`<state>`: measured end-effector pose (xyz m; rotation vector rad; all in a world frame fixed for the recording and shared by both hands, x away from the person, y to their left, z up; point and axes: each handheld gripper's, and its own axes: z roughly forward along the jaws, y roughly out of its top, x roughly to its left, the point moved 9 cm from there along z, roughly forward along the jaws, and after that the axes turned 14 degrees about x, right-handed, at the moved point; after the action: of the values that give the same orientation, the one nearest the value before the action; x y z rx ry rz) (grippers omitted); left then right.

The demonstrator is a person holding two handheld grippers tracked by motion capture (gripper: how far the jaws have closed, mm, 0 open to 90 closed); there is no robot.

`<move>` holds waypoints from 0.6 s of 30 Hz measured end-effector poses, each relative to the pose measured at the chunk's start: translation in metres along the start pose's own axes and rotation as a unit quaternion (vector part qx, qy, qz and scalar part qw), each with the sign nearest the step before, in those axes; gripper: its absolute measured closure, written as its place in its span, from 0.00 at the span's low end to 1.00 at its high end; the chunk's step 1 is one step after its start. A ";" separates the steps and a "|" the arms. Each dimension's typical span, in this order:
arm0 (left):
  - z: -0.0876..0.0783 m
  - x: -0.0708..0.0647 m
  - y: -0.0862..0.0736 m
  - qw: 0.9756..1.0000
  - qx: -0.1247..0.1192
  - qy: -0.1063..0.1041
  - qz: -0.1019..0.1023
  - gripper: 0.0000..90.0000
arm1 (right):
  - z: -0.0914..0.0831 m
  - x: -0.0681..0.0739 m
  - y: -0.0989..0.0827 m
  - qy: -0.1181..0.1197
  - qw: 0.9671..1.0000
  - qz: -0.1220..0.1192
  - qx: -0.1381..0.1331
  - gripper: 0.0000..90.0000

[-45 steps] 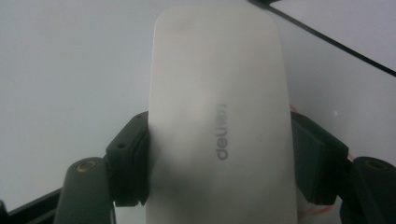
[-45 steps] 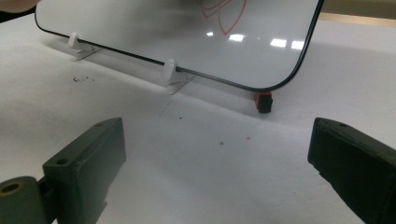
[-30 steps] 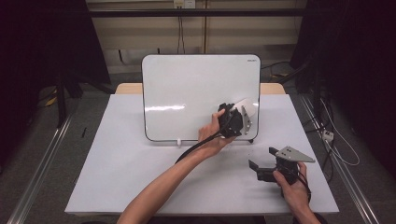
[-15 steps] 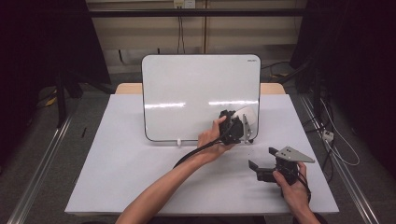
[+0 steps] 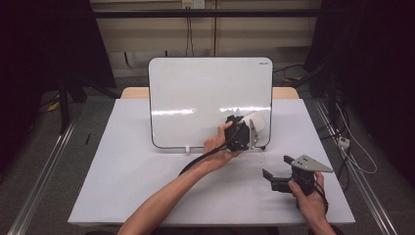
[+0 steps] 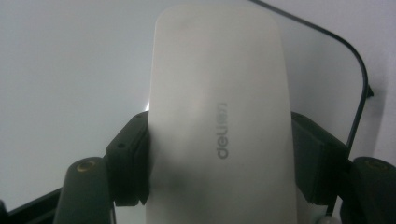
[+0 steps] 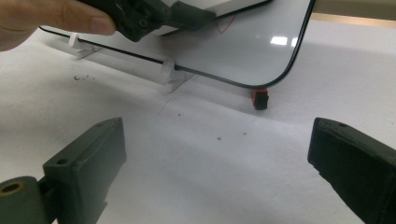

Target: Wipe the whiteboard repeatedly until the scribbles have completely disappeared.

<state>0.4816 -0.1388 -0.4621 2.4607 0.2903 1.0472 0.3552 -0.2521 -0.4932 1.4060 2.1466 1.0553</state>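
High view: the left claw (image 5: 252, 128), clenched on a white eraser (image 5: 258, 121), holds it against the lower right part of the upright whiteboard (image 5: 205, 93); the right claw (image 5: 275, 177) rests released on the white surface (image 5: 122, 176), well apart from the board. In the left gripper view the eraser (image 6: 219, 121) sits squarely between both jaws. Wiping should go best with the pad kept flat and pressure light, lest the board tip on its clear feet (image 7: 173, 74). Small red specks (image 7: 219, 138) dot the surface; the room beyond is dark, with cables on the floor.
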 end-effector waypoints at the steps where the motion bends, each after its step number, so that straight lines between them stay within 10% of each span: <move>1: 0.000 0.002 -0.002 1.000 -0.004 0.000 -0.006 0.35 | 0.000 0.000 0.000 0.000 1.000 0.001 0.000 0.05; 18: -0.006 0.048 -0.007 0.997 0.002 0.013 -0.078 0.35 | 0.000 0.000 0.000 -0.002 1.000 0.001 0.000 0.05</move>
<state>0.5103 -0.1140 -0.4317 2.3856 0.4860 1.0128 0.3559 -0.2521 -0.4931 1.4093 2.1433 1.0509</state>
